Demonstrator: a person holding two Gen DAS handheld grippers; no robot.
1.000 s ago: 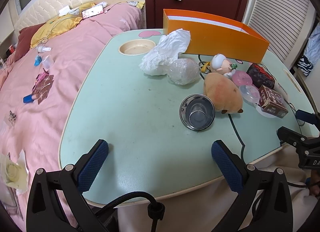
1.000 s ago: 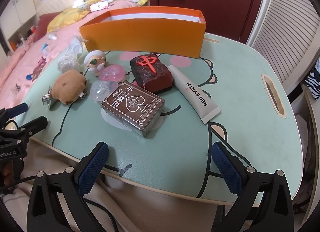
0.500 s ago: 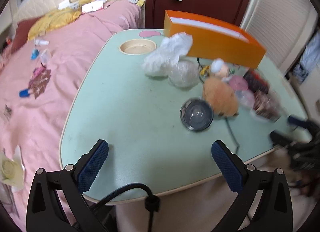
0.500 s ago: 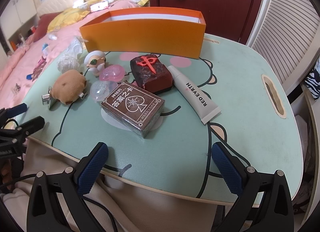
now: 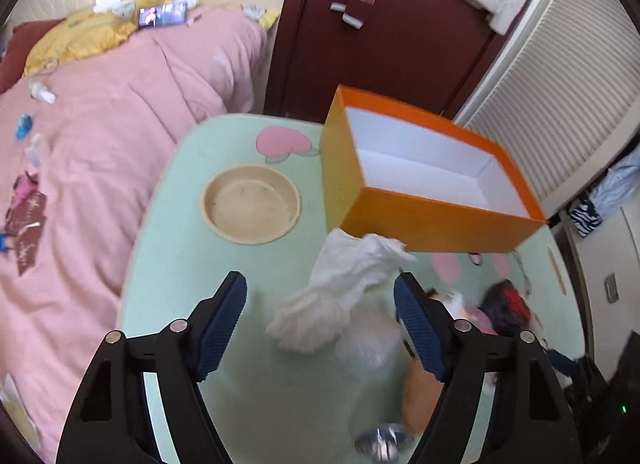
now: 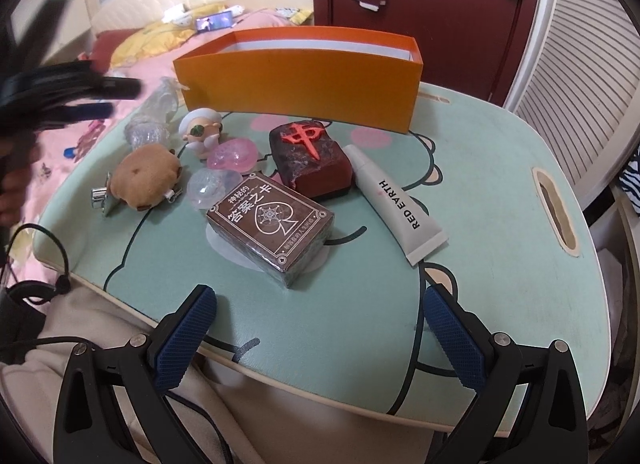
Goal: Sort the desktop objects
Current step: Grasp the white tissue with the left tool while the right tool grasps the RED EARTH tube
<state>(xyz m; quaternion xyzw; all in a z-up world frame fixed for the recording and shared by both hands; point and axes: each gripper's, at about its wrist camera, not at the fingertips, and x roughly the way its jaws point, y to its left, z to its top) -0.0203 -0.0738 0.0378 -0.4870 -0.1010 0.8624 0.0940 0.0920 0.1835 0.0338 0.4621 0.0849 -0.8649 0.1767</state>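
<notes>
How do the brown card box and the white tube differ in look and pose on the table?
The brown card box is a dark rectangular block with a spade emblem; the white tube is slim, pale and flattened at one end. The box bears Chinese characters; the tube reads RED EARTH. The box sits nearer the camera, the tube to its right, apart from it. Both lie flat on the green table.
</notes>
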